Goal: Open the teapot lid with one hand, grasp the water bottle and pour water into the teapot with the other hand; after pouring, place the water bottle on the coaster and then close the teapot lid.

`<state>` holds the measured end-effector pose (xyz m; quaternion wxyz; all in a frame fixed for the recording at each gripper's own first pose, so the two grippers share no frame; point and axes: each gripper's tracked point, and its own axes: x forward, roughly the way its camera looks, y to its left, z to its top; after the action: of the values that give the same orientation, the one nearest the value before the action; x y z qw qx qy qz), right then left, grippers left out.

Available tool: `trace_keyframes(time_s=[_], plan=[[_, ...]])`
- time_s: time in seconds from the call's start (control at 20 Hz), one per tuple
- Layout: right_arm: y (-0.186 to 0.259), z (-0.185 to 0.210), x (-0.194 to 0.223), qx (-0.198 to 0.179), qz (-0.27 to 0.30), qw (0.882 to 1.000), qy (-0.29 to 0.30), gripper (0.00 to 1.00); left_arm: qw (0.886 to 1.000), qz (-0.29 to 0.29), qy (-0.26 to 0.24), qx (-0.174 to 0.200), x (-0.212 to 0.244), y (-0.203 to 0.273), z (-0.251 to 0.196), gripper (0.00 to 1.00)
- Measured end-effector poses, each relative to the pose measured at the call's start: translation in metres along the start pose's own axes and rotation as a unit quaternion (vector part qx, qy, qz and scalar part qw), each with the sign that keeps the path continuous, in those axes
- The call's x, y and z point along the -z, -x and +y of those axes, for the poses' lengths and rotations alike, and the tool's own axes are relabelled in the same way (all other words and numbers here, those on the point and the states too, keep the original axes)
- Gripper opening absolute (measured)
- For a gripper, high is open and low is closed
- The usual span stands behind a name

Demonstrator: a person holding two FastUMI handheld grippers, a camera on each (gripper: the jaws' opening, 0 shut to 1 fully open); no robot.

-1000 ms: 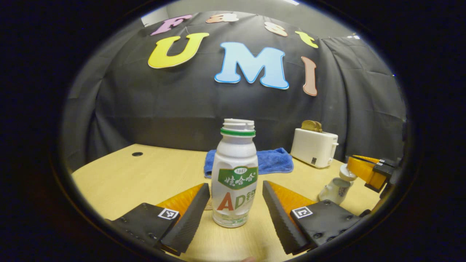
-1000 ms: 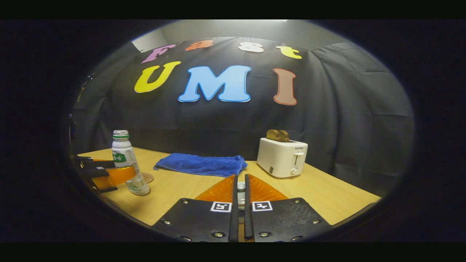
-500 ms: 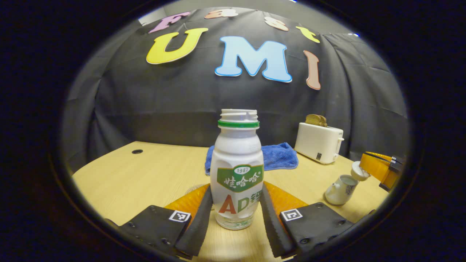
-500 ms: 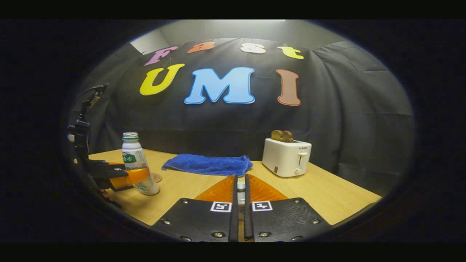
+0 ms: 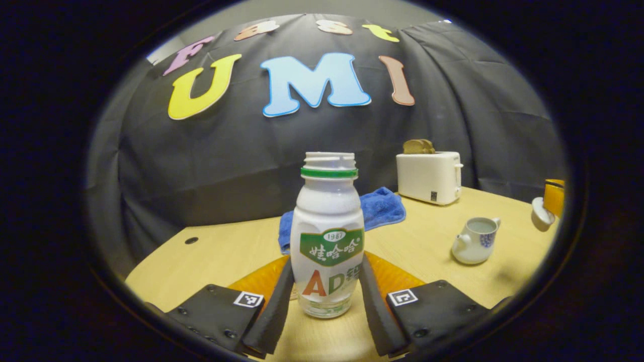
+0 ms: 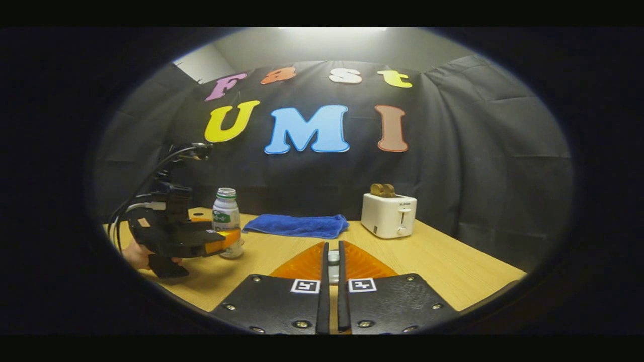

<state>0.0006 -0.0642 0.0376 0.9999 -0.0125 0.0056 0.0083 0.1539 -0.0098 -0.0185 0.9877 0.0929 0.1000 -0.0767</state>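
The bottle (image 5: 328,236) is held upright, long axis vertical, open threaded mouth pointing up, label facing the camera. It is clamped between the two fingers of the left gripper (image 5: 326,296), which press on its lower body from both sides; whether its base is touching the table (image 5: 226,251) cannot be told. Body is white moulded plastic, rounded shoulders, green ring under the neck, clear band at the base.

In the right gripper view the same bottle (image 6: 227,221) is seen at far left, vertical, gripped low by the left gripper (image 6: 219,244), with a hand (image 6: 135,255) behind the device.

The right gripper (image 6: 332,281) is closed on the teapot lid (image 6: 333,261): a small pale piece is pinched in the narrow gap between the fingers. In the left gripper view the lid (image 5: 542,216) is seen as a rounded white cap, well apart from the teapot.

The teapot (image 5: 475,240) is standing open on the table, right of the bottle: small, squat, glazed white ceramic, blue motif.

Behind it: a folded blue terry towel (image 5: 375,211), a boxy white toaster (image 5: 428,171) with toast (image 5: 418,146) in the slots. Table is pale wood-grain.
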Motion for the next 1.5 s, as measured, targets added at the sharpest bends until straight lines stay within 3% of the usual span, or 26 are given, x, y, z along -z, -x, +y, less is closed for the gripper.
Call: trace_keyframes(time_s=[0.05, 0.1, 0.15, 0.2, 0.3, 0.45, 0.55, 0.6, 0.65, 0.7, 0.75, 0.85, 0.9, 0.95, 1.05, 1.1, 1.35, 1.5], plan=[[0.007, -0.001, 0.004, -0.001, 0.005, 1.000, -0.001, 0.06, 1.000, 0.006, -0.024, 0.009, 0.002, -0.002, -0.009, 0.70], [0.012, -0.003, 0.010, 0.000, 0.012, 1.000, 0.002, 0.06, 0.999, 0.007, -0.050, 0.010, -0.001, -0.004, -0.013, 0.80], [0.018, -0.006, 0.014, 0.002, 0.018, 1.000, 0.004, 0.06, 0.997, 0.008, -0.077, 0.012, -0.002, -0.004, -0.016, 0.70], [0.023, -0.008, 0.018, 0.003, 0.023, 1.000, 0.002, 0.06, 0.995, 0.005, -0.098, 0.011, -0.007, -0.006, -0.020, 0.80], [0.031, -0.012, 0.024, 0.006, 0.032, 0.999, -0.006, 0.06, 0.990, 0.001, -0.139, 0.005, -0.012, -0.008, -0.025, 0.75], [0.038, -0.012, 0.036, 0.004, 0.048, 0.999, -0.006, 0.06, 0.980, 0.006, -0.197, -0.011, -0.015, -0.014, -0.028, 0.75], [0.042, -0.011, 0.041, 0.001, 0.056, 0.998, -0.007, 0.06, 0.972, 0.011, -0.235, -0.017, -0.015, -0.019, -0.032, 0.80], [0.046, -0.011, 0.042, 0.000, 0.057, 0.998, -0.009, 0.06, 0.967, 0.008, -0.255, -0.019, -0.017, -0.020, -0.037, 0.70], [0.048, -0.012, 0.042, 0.002, 0.056, 0.998, -0.009, 0.06, 0.963, 0.008, -0.270, -0.018, -0.018, -0.021, -0.041, 0.70], [0.050, -0.013, 0.042, 0.004, 0.054, 0.998, -0.009, 0.06, 0.957, 0.005, -0.289, -0.016, -0.020, -0.023, -0.047, 0.81], [0.051, -0.015, 0.043, 0.004, 0.054, 0.998, -0.009, 0.06, 0.953, 0.003, -0.303, -0.015, -0.023, -0.025, -0.052, 0.69], [0.053, -0.017, 0.043, 0.005, 0.054, 0.999, -0.009, 0.06, 0.941, 0.006, -0.339, -0.011, -0.020, -0.028, -0.063, 0.69], [0.055, -0.018, 0.043, 0.006, 0.052, 0.999, -0.009, 0.06, 0.934, 0.009, -0.357, -0.007, -0.018, -0.031, -0.067, 0.75], [0.056, -0.020, 0.043, 0.008, 0.051, 0.999, -0.009, 0.06, 0.929, 0.011, -0.369, -0.004, -0.018, -0.031, -0.068, 0.81], [0.056, -0.023, 0.045, 0.010, 0.053, 0.998, -0.014, 0.06, 0.921, 0.012, -0.390, 0.000, -0.019, -0.032, -0.073, 0.75], [0.057, -0.025, 0.047, 0.011, 0.054, 0.998, -0.015, 0.06, 0.918, 0.011, -0.396, 0.003, -0.021, -0.033, -0.074, 0.81], [0.056, -0.029, 0.051, 0.013, 0.058, 0.998, -0.016, 0.06, 0.890, 0.015, -0.454, 0.017, -0.024, -0.031, -0.084, 0.81], [0.057, -0.028, 0.056, 0.007, 0.066, 0.998, -0.007, 0.06, 0.881, 0.015, -0.473, 0.023, -0.024, -0.031, -0.088, 0.81]])
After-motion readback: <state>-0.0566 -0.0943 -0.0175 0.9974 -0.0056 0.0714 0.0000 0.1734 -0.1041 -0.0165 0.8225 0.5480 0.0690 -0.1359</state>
